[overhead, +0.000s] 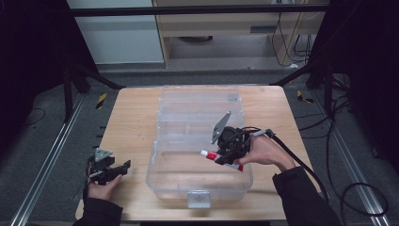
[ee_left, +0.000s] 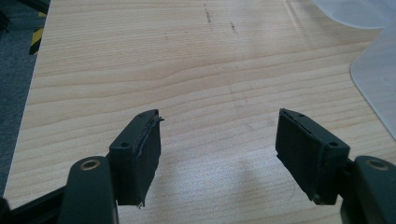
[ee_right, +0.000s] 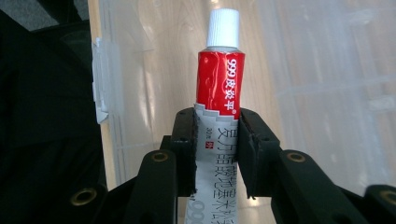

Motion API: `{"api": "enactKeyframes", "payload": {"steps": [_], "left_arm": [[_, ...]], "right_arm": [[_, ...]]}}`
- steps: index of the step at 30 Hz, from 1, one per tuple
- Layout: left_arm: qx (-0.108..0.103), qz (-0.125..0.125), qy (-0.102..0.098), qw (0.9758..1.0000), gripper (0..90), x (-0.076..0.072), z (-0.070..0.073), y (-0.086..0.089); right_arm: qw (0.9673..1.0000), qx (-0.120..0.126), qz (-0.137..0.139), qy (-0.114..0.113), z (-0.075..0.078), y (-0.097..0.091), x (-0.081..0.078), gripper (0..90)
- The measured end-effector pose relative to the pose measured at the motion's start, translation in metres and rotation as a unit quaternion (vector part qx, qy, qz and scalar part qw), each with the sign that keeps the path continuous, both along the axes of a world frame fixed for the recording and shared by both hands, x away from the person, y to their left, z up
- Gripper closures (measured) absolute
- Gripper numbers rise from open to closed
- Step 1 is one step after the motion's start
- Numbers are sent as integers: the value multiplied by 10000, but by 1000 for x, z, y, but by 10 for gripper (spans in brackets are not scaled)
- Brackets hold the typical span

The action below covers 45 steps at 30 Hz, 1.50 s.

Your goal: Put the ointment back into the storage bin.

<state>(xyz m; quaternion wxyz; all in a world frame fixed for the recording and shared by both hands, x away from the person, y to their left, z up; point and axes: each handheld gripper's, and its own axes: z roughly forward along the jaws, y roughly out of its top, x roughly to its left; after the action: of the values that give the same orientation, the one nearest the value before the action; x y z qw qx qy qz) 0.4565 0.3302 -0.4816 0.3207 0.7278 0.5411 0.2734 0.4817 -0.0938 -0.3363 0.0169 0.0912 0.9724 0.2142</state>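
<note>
The ointment tube (ee_right: 219,84) sits clenched in your right gripper (overhead: 227,151), over the near part of the clear plastic box (overhead: 197,188), probably just above its floor. Lower it, then release. Your left gripper (overhead: 109,168) waits released, near left.

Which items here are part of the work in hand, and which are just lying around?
In use:
- red-and-white tube, clamped in the right claw
- clear plastic box, open, with the tube held over it

Not in use:
- left claw, open and empty over the wooden table
- cables on the floor
</note>
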Motion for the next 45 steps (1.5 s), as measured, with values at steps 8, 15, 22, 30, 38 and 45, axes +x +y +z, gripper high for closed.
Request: {"api": "enactKeyframes", "payload": {"steps": [8,15,22,30,38,45], "left_arm": [[9,2,14,10000,308,0,0,0],[12,-12,12,10000,309,0,0,0],[14,-12,30,10000,309,0,0,0],[8,-18,18,10000,309,1,-1,-1],[13,-20,13,10000,311,1,-1,-1],[21,-27,14,10000,311,1,-1,0]], "right_arm": [[9987,-444,190,136,-30,11,2,695],[9977,-561,269,263,-44,12,3,695],[9963,-755,322,250,-55,11,2,695],[9946,-909,414,297,-74,10,1,695],[9915,-1145,572,245,-90,14,2,695],[9903,-1247,577,222,-100,17,3,694]]}}
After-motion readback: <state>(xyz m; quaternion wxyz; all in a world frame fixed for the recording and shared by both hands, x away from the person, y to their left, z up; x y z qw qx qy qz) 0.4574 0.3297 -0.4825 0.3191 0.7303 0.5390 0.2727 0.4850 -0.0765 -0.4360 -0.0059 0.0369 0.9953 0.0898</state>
